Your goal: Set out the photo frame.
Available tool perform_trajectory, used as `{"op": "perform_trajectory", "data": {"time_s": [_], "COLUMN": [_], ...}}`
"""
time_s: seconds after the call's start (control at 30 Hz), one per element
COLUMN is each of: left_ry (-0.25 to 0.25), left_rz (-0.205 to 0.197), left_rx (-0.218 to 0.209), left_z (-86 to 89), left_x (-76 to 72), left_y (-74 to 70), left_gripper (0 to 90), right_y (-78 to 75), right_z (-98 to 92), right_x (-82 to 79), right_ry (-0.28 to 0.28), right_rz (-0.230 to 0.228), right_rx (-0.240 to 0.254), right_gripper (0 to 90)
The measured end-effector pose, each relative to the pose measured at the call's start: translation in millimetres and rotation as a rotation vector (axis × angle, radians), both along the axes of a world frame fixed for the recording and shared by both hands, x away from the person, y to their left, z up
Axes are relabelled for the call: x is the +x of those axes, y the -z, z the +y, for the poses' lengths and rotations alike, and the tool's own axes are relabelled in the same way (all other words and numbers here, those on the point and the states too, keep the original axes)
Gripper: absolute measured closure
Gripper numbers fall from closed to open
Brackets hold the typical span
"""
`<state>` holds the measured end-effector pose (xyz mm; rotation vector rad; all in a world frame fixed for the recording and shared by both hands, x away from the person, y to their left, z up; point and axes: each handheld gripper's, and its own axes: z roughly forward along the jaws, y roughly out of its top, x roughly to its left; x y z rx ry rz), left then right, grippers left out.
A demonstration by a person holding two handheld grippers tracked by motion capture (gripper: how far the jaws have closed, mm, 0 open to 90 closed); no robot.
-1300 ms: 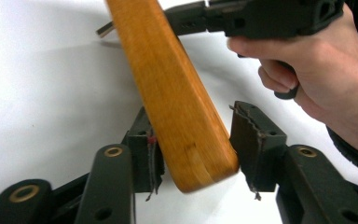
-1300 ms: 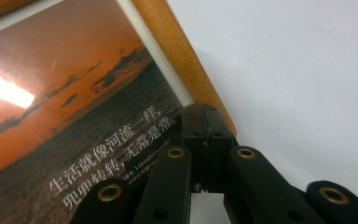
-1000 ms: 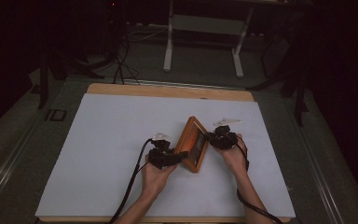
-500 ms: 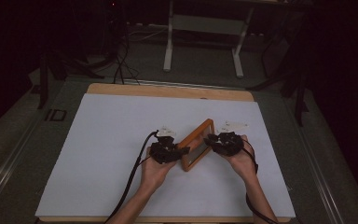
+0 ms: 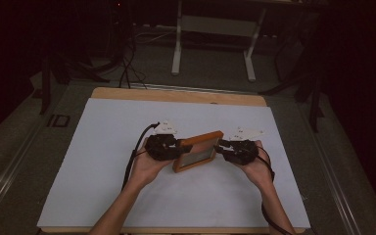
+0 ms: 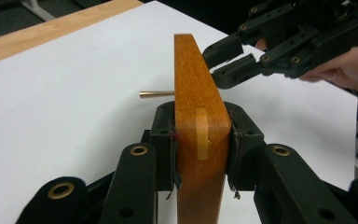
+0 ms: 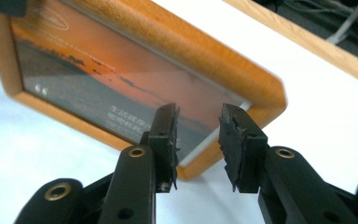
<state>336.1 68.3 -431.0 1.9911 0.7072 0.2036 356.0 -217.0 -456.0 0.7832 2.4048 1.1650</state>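
Since a second ago the picture frame has swung from edge-on diagonal to face-up and lifted off the white sheet. Left gripper clenched on its wooden edge, carrying it alone. Right gripper jaws have just been opening, nothing between them, just beside the frame's corner, likely freed to regrip. Brass rod juts from the back.
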Motion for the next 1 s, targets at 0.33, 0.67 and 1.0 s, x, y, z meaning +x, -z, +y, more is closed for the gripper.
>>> {"op": "perform_trajectory", "data": {"time_s": [0.33,0.67,1.0], "left_ry": [0.09,0.187,0.268], "left_rz": [0.0,-0.009,-0.051], "left_rx": [0.016,0.081,0.082], "left_z": [19.0,20.7,6.3], "left_x": [6.7,7.6,8.3], "left_y": [-20.1,-35.0,-38.1], "left_gripper": [69.0,68.9,68.3], "right_y": [-16.1,-28.2,-36.7], "right_z": [16.5,33.8,48.8], "right_x": [-3.0,-3.7,-8.5], "right_ry": [-0.083,-0.201,-0.321], "right_rz": [-0.032,-0.034,-0.04], "right_rx": [0.012,0.086,0.081], "right_gripper": [65.0,54.7,48.1]}}
